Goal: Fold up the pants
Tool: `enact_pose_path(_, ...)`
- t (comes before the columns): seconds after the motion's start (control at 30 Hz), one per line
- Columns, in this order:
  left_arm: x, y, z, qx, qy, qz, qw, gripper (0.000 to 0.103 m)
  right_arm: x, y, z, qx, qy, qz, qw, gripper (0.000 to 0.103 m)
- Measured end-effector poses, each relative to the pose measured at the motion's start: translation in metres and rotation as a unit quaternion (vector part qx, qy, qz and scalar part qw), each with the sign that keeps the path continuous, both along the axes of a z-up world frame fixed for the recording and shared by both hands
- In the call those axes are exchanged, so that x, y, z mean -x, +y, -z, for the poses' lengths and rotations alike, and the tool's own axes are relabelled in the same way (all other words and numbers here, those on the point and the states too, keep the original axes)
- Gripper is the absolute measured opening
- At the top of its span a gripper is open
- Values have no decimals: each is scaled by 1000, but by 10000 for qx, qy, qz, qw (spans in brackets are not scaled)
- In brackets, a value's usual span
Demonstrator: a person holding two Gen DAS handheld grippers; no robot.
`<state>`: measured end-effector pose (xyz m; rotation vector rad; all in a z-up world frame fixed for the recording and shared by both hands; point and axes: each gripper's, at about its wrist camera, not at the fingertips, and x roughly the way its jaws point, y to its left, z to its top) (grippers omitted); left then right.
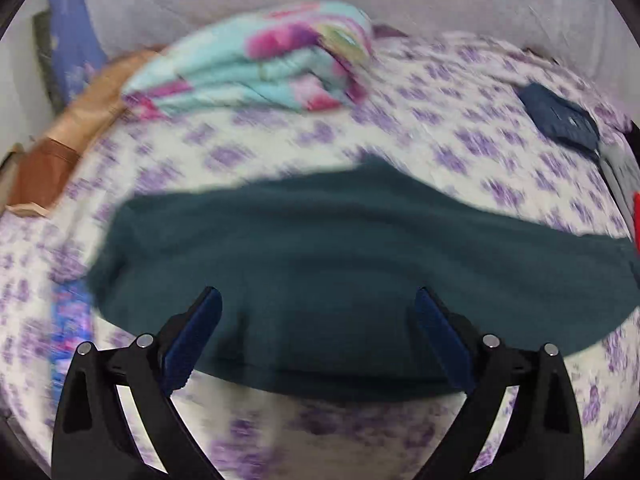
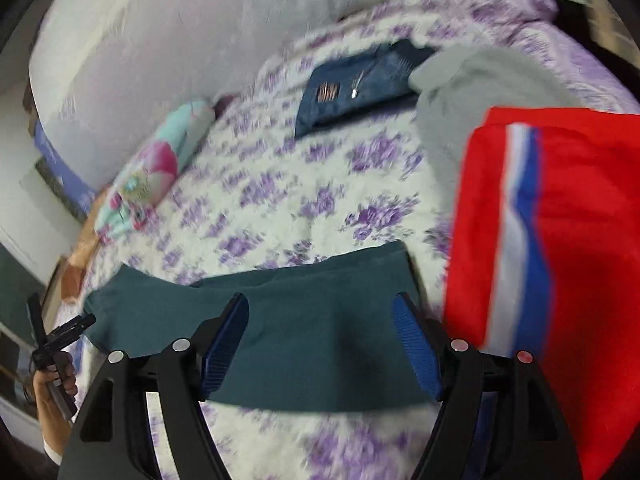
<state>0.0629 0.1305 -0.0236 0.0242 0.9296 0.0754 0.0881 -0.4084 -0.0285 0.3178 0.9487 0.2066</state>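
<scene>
Dark teal pants (image 1: 320, 264) lie folded flat on the bed with the purple-flowered sheet (image 1: 280, 148). My left gripper (image 1: 318, 300) is open, hovering over the near edge of the pants, its blue pads empty. In the right wrist view the same teal pants (image 2: 304, 320) lie under my right gripper (image 2: 320, 308), which is open and empty above their right end. The left gripper (image 2: 60, 340) shows at the far left, held in a hand.
A folded turquoise and pink blanket (image 1: 260, 60) lies at the back left. Folded blue jeans (image 2: 360, 84), a grey garment (image 2: 480, 80) and a red garment with white and blue stripes (image 2: 560, 260) lie to the right. A wall (image 2: 180, 20) lies behind the bed.
</scene>
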Motion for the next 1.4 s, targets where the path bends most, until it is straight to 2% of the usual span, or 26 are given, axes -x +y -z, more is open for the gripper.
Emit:
enact_pose_path(0.07,-4,2,20,-191,284,-138,9993,96,-9,3,9,268,272,15,9993,75)
enact_pose_path(0.1,-6,12,32,-98,432,-240,9987,98,-14,2,15,376,403,-82,9984,75)
enact_pose_path(0.17,-3,28,34,418,428,-310,9977,98,-14,3,20,517,439,-226,9974,75)
enact_pose_path(0.2,-1,32,33,431,478,-332,9974,98,-14,3,21,578,453,-304,9968,75)
enact_pose_path(0.33,6,30,27,102,522,-163,9985,98,-10,20,26,1295,562,-680,9876,75)
enact_pose_path(0.37,8,31,24,56,524,-132,9985,98,-9,20,27,1343,556,-698,9869,70)
enact_pose_path(0.4,11,33,22,40,518,-116,9986,98,-8,21,26,1354,544,-744,9865,58)
enact_pose_path(0.43,13,34,18,66,481,-132,9987,98,-6,20,24,1145,524,-870,9882,43)
enact_pose_path(0.47,15,34,11,112,409,-164,9990,97,-6,18,23,699,584,-1029,9905,10)
enact_pose_path(0.5,16,34,5,176,303,-169,9992,97,-6,17,23,575,601,-1036,9911,11)
enact_pose_path(0.57,20,32,-8,277,-1,-77,9996,97,-4,19,21,625,565,-953,9919,11)
enact_pose_path(0.63,18,25,-12,107,-195,-18,9997,97,-2,13,14,249,571,-692,9957,11)
enact_pose_path(0.7,9,19,-4,-67,-32,-18,10000,97,1,12,-3,-115,402,-576,9975,11)
enact_pose_path(0.73,3,18,5,-31,135,-23,9999,97,5,15,-19,-267,226,-566,9978,11)
enact_pose_path(0.83,0,18,23,155,283,-61,9995,97,11,37,-60,-524,-206,-698,9960,11)
enact_pose_path(0.93,5,20,29,302,149,-130,9993,97,6,88,-88,-709,-438,-1178,9895,11)
enact_pose_path(1.0,7,25,31,476,107,-162,9987,98,-2,124,-94,-763,-452,-1482,9850,11)
enact_pose_path(1.1,10,31,34,649,25,-183,9977,99,-18,203,-82,-918,-297,-2081,9733,11)
enact_pose_path(1.13,12,29,34,599,-7,-197,9980,99,-24,233,-72,-806,-194,-2226,9714,12)
enact_pose_path(1.17,12,27,34,535,-13,-200,9984,99,-29,256,-61,-707,-86,-2295,9707,15)
enact_pose_path(1.2,13,25,34,449,-20,-199,9988,99,-35,278,-50,-643,68,-2328,9704,25)
enact_pose_path(1.23,13,24,34,427,-23,-199,9989,99,-42,303,-31,-567,364,-2416,9680,38)
enact_pose_path(1.27,13,25,33,458,-25,-199,9987,99,-46,321,-16,-529,634,-2486,9651,63)
enact_pose_path(1.33,15,31,33,619,-51,-240,9978,99,-49,340,3,-811,1034,-2577,9572,64)
enact_pose_path(1.4,18,37,32,770,-129,-286,9965,99,-45,337,1,-1291,1049,-2705,9483,63)
